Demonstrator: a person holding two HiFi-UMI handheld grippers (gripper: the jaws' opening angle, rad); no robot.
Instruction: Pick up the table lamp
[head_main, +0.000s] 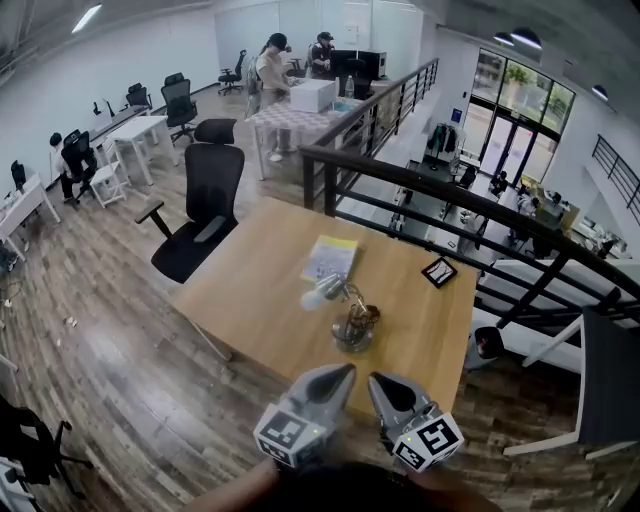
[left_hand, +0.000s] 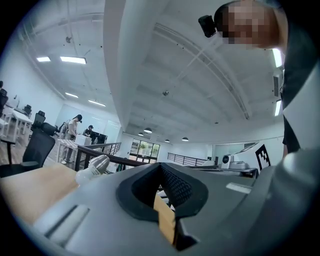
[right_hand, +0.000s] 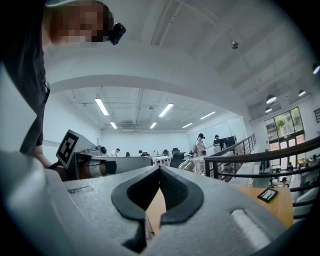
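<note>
The table lamp (head_main: 347, 316) stands near the middle of the wooden table (head_main: 260, 300). It has a white head (head_main: 320, 292) tilted to the left and a dark round base (head_main: 354, 338). Both grippers hover side by side over the table's near edge, short of the lamp and pointing level at it. My left gripper (head_main: 346, 371) is shut and empty, and so is my right gripper (head_main: 376, 380). In the left gripper view the shut tips (left_hand: 160, 165) have the lamp head (left_hand: 94, 167) to their left. In the right gripper view the lamp head (right_hand: 188, 165) shows just right of the shut tips (right_hand: 160, 168).
A yellow and blue booklet (head_main: 332, 257) lies behind the lamp, and a small black-framed card (head_main: 438, 271) lies at the table's far right. A black office chair (head_main: 200, 215) stands at the table's left. A dark railing (head_main: 450, 190) runs behind the table. People stand at desks far back.
</note>
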